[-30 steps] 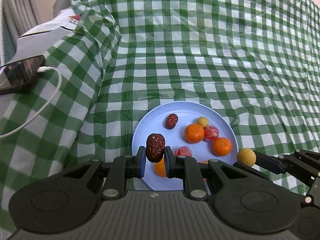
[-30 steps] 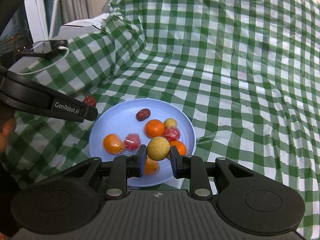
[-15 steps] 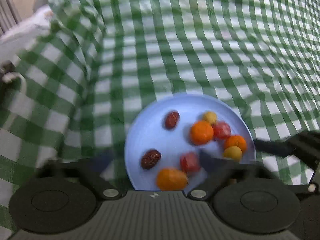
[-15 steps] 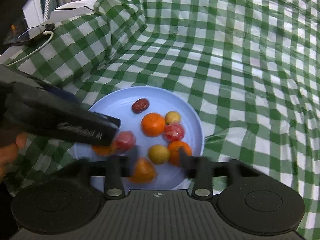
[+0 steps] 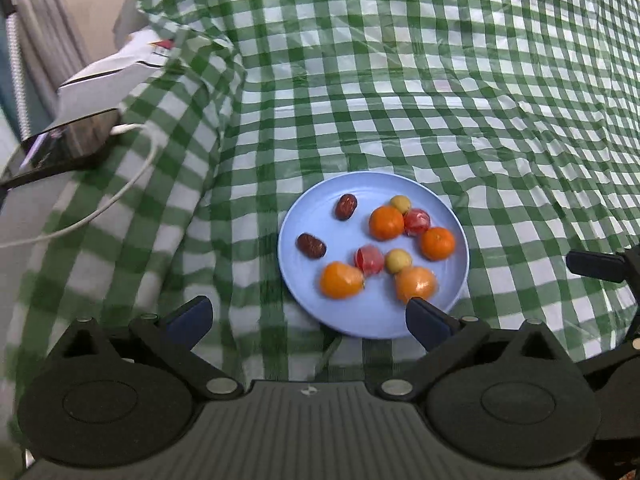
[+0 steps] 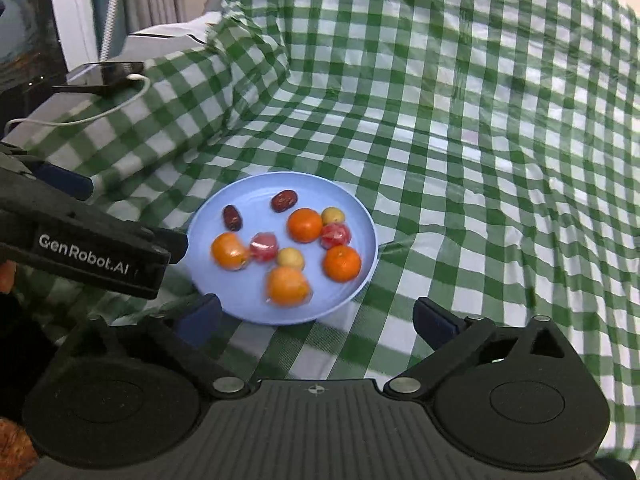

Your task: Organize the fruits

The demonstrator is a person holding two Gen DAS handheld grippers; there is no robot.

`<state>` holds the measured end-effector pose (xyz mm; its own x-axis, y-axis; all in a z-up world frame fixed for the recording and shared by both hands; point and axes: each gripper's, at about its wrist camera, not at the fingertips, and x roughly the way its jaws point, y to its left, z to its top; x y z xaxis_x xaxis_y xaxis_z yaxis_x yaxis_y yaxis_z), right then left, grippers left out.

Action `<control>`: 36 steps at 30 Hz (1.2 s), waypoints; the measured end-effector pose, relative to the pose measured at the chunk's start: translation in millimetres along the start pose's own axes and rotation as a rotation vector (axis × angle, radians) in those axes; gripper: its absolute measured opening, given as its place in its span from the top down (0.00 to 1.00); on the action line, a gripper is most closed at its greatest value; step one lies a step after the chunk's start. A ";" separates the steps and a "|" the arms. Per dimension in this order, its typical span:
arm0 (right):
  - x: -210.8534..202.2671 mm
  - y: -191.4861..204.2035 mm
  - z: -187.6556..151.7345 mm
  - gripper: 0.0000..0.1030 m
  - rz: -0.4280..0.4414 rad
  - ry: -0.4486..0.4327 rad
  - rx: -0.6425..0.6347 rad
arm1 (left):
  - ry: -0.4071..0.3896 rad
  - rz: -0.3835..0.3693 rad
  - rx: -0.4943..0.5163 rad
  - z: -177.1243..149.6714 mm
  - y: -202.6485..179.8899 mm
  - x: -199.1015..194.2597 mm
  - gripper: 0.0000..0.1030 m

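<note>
Both the left gripper (image 5: 308, 316) and right gripper (image 6: 318, 316), jaws just opened wide, hold nothing; low in frame, the blue plate (image 5: 304, 216) carries ten fruits, two apparently wrapped.

plate (image 5: 454, 284) set on cloth-covered surface (image 5: 440, 100), near edge | all fruit held in plate: two dates (image 5: 311, 245) at left, round fruits clustered centre to right, several touching | phone (image 5: 64, 148) with cable (image 5: 120, 196) placed well apart, far left
</note>
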<state>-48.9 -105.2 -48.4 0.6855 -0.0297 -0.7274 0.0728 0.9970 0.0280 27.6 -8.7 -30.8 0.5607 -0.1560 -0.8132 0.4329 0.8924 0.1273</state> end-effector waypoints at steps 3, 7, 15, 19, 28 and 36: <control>-17.1 3.4 -5.7 0.01 -0.009 -0.021 0.004 | -0.019 0.024 -0.023 -9.9 1.9 -17.4 0.00; -35.7 5.2 -9.7 0.01 -0.036 -0.064 0.010 | -0.041 0.053 -0.032 -20.8 1.6 -34.7 0.00; -58.9 6.6 -22.0 0.01 -0.061 -0.102 0.044 | -0.048 0.064 -0.049 -34.4 -1.8 -53.6 0.00; -64.4 9.5 -24.2 0.01 -0.064 -0.118 0.037 | -0.052 0.066 -0.048 -38.1 -3.9 -57.6 0.00; -67.3 11.5 -26.8 0.01 -0.067 -0.116 0.034 | -0.054 0.079 -0.046 -41.8 -4.0 -60.2 0.00; -66.7 11.5 -27.9 0.01 -0.061 -0.106 0.026 | -0.048 0.082 -0.044 -42.3 -2.6 -59.1 0.00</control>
<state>-114.0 -89.7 -18.7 0.7519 -0.0991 -0.6518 0.1346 0.9909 0.0045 -36.6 16.1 -7.0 0.6266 -0.1007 -0.7728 0.3532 0.9206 0.1664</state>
